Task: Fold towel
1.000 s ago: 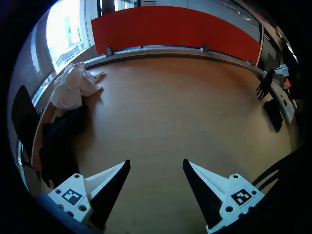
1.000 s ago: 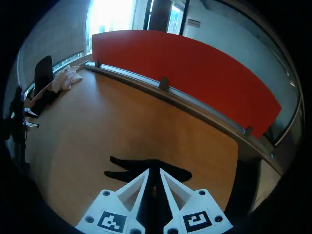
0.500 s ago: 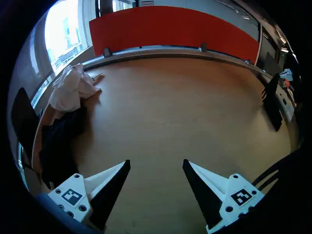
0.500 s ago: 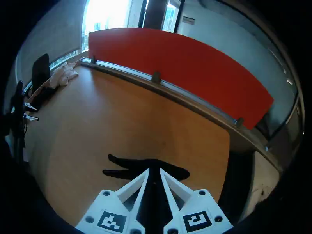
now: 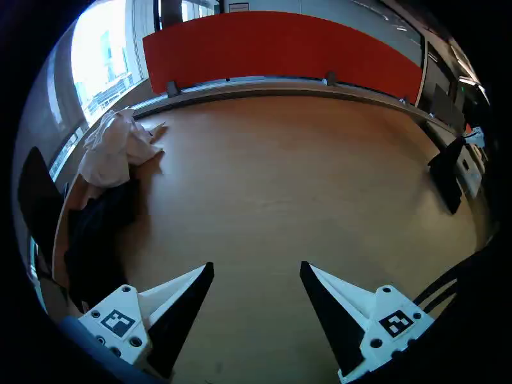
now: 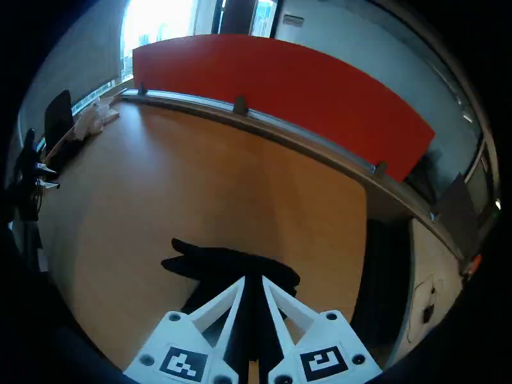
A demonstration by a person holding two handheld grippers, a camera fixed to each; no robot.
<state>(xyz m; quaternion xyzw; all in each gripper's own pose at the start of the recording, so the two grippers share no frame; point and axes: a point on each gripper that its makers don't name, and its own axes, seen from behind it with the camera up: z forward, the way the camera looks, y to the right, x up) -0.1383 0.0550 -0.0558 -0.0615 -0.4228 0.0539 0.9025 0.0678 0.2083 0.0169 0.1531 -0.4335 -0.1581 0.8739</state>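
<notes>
My right gripper (image 6: pixel 253 280) is shut on a black towel (image 6: pixel 227 265), which spreads out dark in front of its fingertips above the wooden table (image 6: pixel 192 185). In the left gripper view that black towel (image 5: pixel 447 174) stands up as a dark pointed shape at the table's far right edge. My left gripper (image 5: pixel 255 264) is open over bare wood with nothing between its fingers. A crumpled white cloth (image 5: pixel 115 147) lies at the far left of the table, and a dark cloth (image 5: pixel 96 237) is heaped just in front of it.
A red divider panel (image 5: pixel 281 51) runs along the table's far edge behind a metal rail. A black chair (image 5: pixel 35 192) stands off the left end by the windows. The white cloth (image 6: pixel 89 118) is small and far off in the right gripper view.
The right gripper view has swung rightward with the black towel still held. In the left gripper view the black towel changed from a spread shape to a pointed one. The left gripper stayed put.
</notes>
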